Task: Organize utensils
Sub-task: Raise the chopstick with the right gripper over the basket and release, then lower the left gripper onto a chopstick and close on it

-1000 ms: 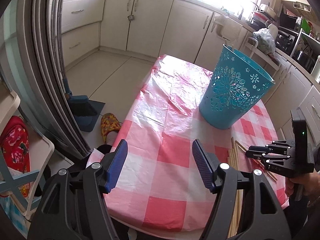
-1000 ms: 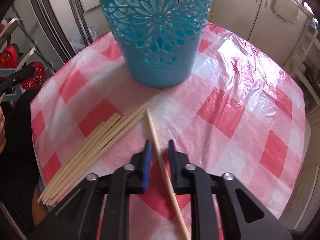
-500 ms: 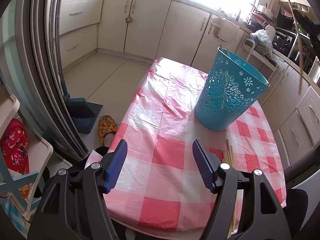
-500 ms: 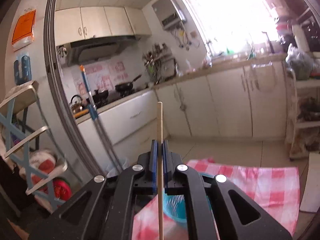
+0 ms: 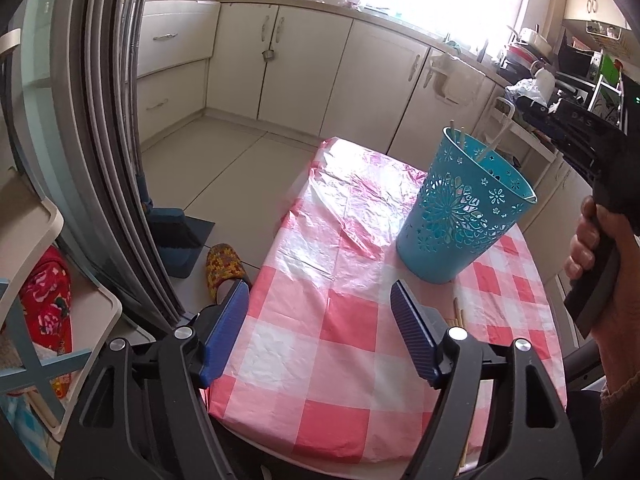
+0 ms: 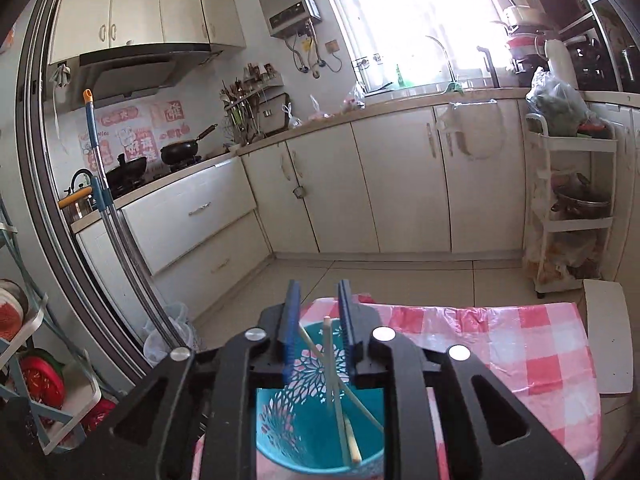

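Pink-and-white checked plastic tablecloth (image 5: 304, 344) filling the left wrist view, with a turquoise perforated plastic basket (image 5: 460, 224) at two o'clock. Left gripper (image 5: 318, 334) spread wide, nothing between its blue pads. Only from the right wrist: right gripper (image 6: 319, 330) above the basket at six o'clock, jaws just parting, loose pale wooden chopsticks (image 6: 334, 376) dropping inside, ungripped.

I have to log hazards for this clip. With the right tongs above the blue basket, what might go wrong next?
The chopstick between the parted right tongs, whose jaws have just been opening, may catch a pad instead of falling cleanly into the blue basket. The basket is light-looking and near the table edge; a bump from the descending tongs might tip it. More chopsticks lie near the edge and might roll off.
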